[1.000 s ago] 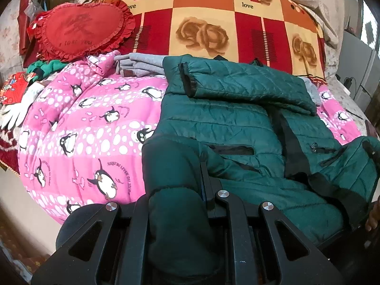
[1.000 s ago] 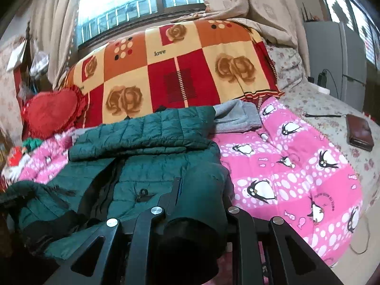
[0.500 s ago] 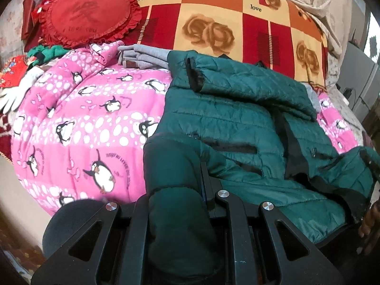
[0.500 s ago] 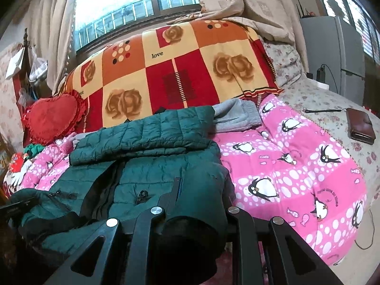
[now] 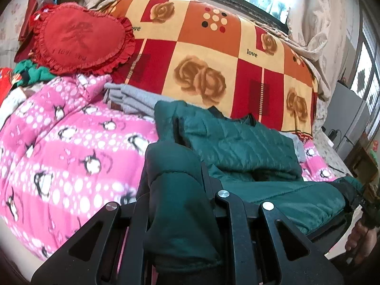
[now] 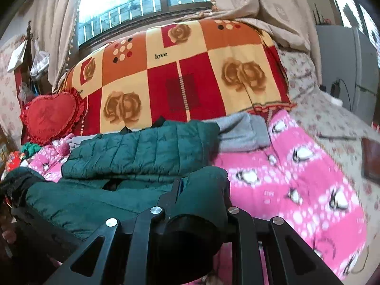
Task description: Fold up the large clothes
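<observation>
Both grippers clamped on the hem end of the dark green quilted jacket (image 5: 239,147). Left gripper (image 5: 177,190) has its jaws pressed onto a thick bunch of the green fabric; right gripper (image 6: 200,190) is pinching the opposite corner, with a black cuff or lining roll bulging between its fingers. The held edge is raised off the bed, jacket body sagging between the two grips, upper part with the folded-over sleeve lying on the pink penguin quilt (image 5: 71,156).

View differences:
- Left wrist view – shows the quilt's wide left half, the red heart-shaped cushion (image 5: 80,38) up close, the stack of folded grey cloth (image 5: 128,97) behind the jacket from its left end. At the far right edge, the person's other hand (image 5: 361,239) on the second gripper's handle.
- Right wrist view – shows the quilt's right half, the grey cloth's other end poking out past the jacket, a dark brown wallet-like item (image 6: 371,159) on the floral sheet at the right edge, and a grey appliance (image 6: 349,64) with cables. The window is in fuller view here.
- Both see the red/orange rose-print blanket (image 6: 190,78) behind the jacket.

Motion blur on the quilt in both views; small detail there is unreadable.
</observation>
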A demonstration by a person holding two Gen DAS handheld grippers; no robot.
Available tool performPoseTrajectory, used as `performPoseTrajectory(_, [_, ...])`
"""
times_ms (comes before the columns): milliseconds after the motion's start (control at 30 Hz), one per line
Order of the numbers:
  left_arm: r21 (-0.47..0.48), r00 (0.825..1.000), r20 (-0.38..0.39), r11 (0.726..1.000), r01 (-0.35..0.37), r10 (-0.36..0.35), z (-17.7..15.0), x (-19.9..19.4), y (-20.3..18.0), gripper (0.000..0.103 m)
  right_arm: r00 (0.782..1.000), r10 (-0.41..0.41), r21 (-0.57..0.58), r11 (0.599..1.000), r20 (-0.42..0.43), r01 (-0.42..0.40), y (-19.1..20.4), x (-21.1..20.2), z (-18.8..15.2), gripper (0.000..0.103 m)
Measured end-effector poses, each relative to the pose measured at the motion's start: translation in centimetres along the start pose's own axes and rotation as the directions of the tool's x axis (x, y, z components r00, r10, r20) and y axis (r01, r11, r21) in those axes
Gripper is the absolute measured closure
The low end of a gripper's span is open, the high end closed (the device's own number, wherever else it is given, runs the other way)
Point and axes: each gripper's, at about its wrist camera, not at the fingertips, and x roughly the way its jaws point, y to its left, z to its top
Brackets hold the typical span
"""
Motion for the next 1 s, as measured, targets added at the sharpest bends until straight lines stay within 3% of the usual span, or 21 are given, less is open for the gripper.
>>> performPoseTrajectory(333, [-0.008,0.997,0.07,1.0,-0.019,0.02,3.2,1.0,-0.4,0.09,0.998,-0.002,0.033,0.999,0.065,-0.001,-0.1,2.0,3.4,0.084])
performPoseTrajectory(567, [-0.025,0.996,0.076,0.999,-0.045,0.047,4.8,2.9,-0.3,0.09,0.996,-0.009,0.066,0.998,0.084,0.003,-0.2,4.2,4.9,0.084])
performPoseTrajectory(1000, [-0.12,0.986,0.118,0.987,-0.106,0.12,8.5,5.4,0.8,0.09,0.991,0.005,0.119,0.993,0.133,-0.021,1.1,9.4,10.3,0.084])
